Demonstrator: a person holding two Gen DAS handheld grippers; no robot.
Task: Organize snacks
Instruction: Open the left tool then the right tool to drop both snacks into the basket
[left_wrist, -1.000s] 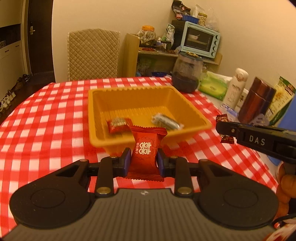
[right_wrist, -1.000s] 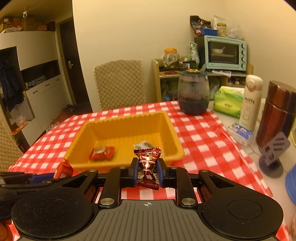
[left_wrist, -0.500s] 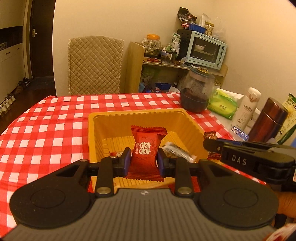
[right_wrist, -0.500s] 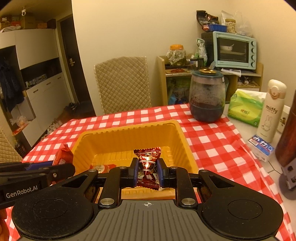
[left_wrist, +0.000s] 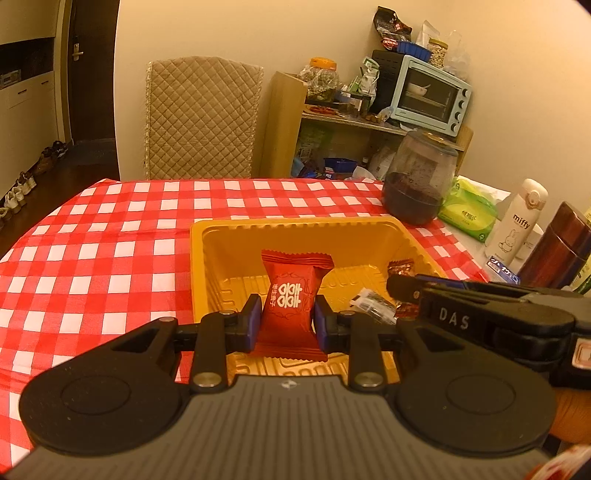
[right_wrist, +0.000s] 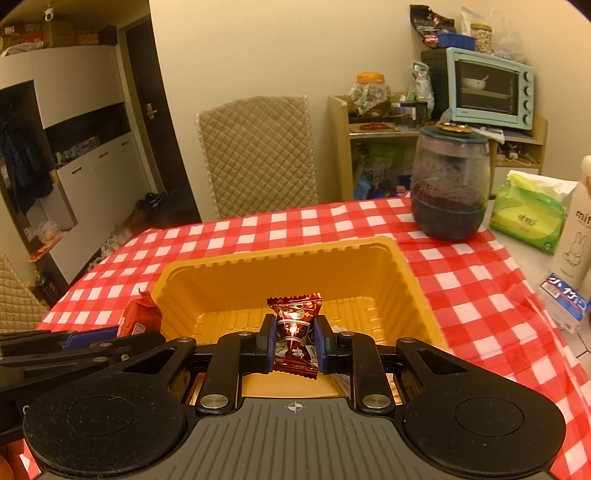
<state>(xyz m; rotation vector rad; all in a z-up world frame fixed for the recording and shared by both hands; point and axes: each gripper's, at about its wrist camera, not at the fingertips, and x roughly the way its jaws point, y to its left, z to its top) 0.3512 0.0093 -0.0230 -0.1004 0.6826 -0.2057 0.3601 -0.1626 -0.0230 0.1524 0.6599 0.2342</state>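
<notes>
An orange plastic tray (left_wrist: 295, 226) (right_wrist: 280, 254) sits on the red-checked tablecloth. My left gripper (left_wrist: 288, 321) is shut on a red candy packet (left_wrist: 291, 295) and holds it over the tray's near part. My right gripper (right_wrist: 294, 345) is shut on a dark red wrapped candy (right_wrist: 295, 332), also over the tray's near edge. In the left wrist view the right gripper (left_wrist: 402, 284) comes in from the right with its candy, beside a silver-wrapped snack (left_wrist: 373, 301) lying in the tray. In the right wrist view the left gripper (right_wrist: 92, 341) and its red packet (right_wrist: 140, 319) show at the left.
A dark glass jar (left_wrist: 419, 184) (right_wrist: 448, 184), a green tissue pack (left_wrist: 467, 216), a white miffy bottle (left_wrist: 515, 221) and a brown flask (left_wrist: 554, 247) stand at the table's right. A quilted chair (left_wrist: 201, 118) stands behind the table. A shelf with a toaster oven (left_wrist: 430, 94) stands by the wall.
Both grippers have moved forward with their candies, from in front of the tray to above its near part. The tray's other candies are now mostly hidden behind the grippers.
</notes>
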